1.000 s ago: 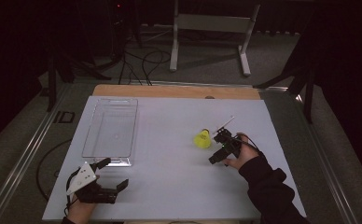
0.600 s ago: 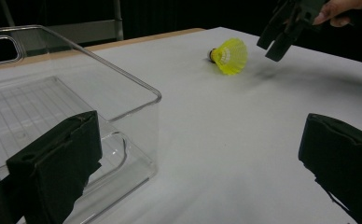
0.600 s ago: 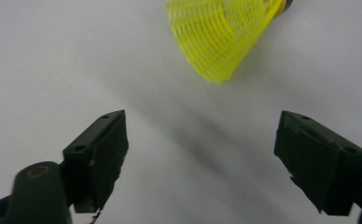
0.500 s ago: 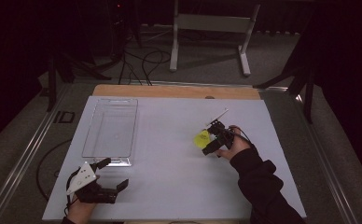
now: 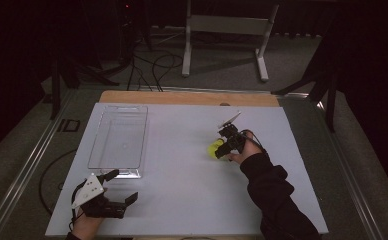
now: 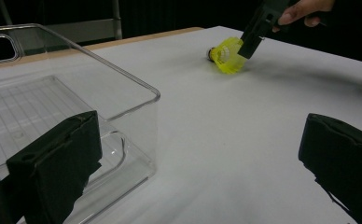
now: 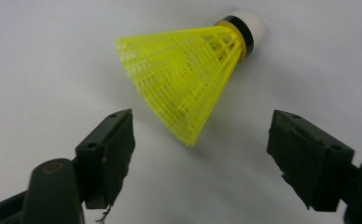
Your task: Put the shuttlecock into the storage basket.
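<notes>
Right gripper (image 7: 200, 154) has its jaws spread wide with nothing in them, hovering just short of the yellow shuttlecock (image 7: 188, 70) lying on its side on the white table (image 5: 182, 200). I'd say pinch the skirt gently, mesh crushes easily. Left gripper (image 5: 119, 187) sits idle and gaping by the clear bin (image 5: 118, 137).

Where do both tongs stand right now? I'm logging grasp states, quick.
Left tongs: open, holding nothing, near the clear bin.
Right tongs: open, jaws either side of the yellow shuttlecock, not gripping it yet.
</notes>
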